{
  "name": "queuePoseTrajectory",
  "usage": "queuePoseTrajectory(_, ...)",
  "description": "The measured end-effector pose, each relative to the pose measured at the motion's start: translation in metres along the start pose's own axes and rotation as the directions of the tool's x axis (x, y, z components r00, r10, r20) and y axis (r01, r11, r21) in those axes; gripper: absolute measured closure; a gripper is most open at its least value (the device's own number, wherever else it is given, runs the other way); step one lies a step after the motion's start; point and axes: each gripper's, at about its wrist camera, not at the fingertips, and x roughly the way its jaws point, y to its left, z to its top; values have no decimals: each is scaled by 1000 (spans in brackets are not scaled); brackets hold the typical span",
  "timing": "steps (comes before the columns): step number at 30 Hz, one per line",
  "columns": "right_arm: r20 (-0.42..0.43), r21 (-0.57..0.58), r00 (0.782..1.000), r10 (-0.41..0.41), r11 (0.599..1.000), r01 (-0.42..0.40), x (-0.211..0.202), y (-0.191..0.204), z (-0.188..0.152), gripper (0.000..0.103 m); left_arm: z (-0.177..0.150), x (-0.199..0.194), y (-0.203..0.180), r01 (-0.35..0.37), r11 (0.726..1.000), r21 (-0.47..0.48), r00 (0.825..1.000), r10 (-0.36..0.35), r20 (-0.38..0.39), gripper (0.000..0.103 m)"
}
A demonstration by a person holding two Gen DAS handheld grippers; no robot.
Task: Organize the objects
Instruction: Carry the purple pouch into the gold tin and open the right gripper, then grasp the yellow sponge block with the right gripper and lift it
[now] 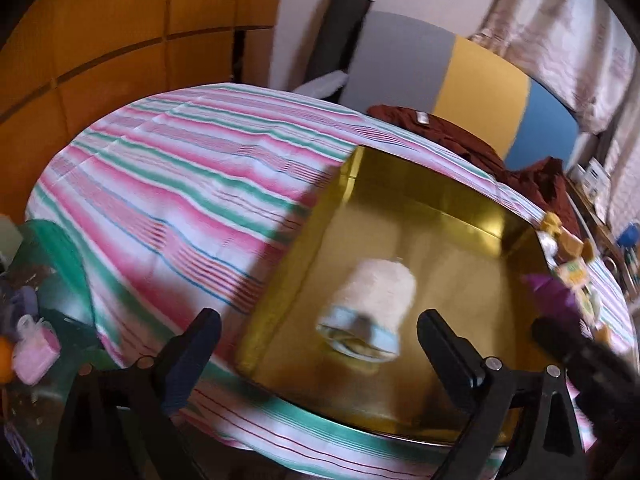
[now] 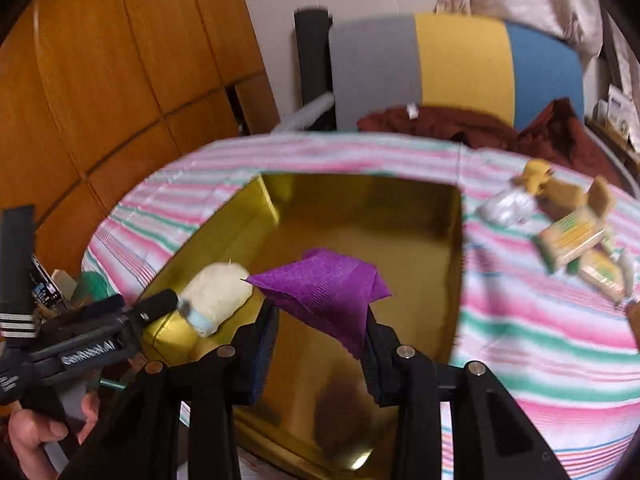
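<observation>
In the left wrist view, at the lower left, the left gripper (image 1: 316,344) is holding its fingers (image 1: 192,356) wide apart, and nothing is pressed between them. Between and just beyond them, a cream fluffy roll with a pale blue end (image 1: 372,312) is lying on the floor of the gold tin box (image 1: 460,208). The box is sitting on the striped pink and green cloth (image 1: 168,184) that covers the surface (I cannot tell if it is a bench or a bed under it). The roll looks already put in its place, so I judge this gripper is free now.

In the right wrist view, the cream roll is showing at the left side of the box, near its left wall. In the centre of the frame, the right gripper (image 2: 320,320) is holding a purple folded cloth (image 2: 332,284) with narrow fingers, and the cloth is hanging over the open box. At the right edge, some small packets and wrapped things (image 2: 576,236) are lying on the striped cloth, outside the box and apart from it.

The step in hand, as I judge, is placing the purple cloth in the box. The next move is calling for lowering it to the free floor beside the roll and then opening the fingers. After that, the packets at the right are waiting.
</observation>
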Motion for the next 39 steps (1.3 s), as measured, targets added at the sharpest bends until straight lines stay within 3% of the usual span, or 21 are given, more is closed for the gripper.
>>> queuePoseTrajectory(5, -124, 58, 992, -1, 998, 8, 38, 6, -4, 64, 8, -3, 17, -22, 998, -61, 1000, 23, 18, 4)
queuePoseTrajectory(8, -160, 98, 987, 22, 995, -6, 51, 8, -5, 63, 11, -5, 21, -25, 997, -77, 999, 28, 29, 4)
queuePoseTrajectory(11, -164, 128, 985, 54, 991, -33, 53, 12, -5, 55, 12, -8, 25, -29, 995, -95, 999, 33, 35, 4)
queuePoseTrajectory(18, -104, 129, 992, 72, 990, -59, 35, 16, -6, 55, 10, -6, 26, -17, 993, -119, 1000, 20, 21, 4)
queuePoseTrajectory(25, -10, 108, 999, 31, 994, -30, 4, 6, -4, 55, 6, -11, 6, 7, 999, -42, 999, -5, 35, 4)
queuePoseTrajectory(33, 120, 88, 986, -115, 991, 105, -42, -32, -1, 55, -3, -15, -24, 74, 995, 68, 996, -77, 36, 3)
queuePoseTrajectory(39, 121, 186, 965, -234, 960, 209, -65, -87, -9, 55, -15, -17, -49, 132, 982, 135, 991, -135, 12, 3)
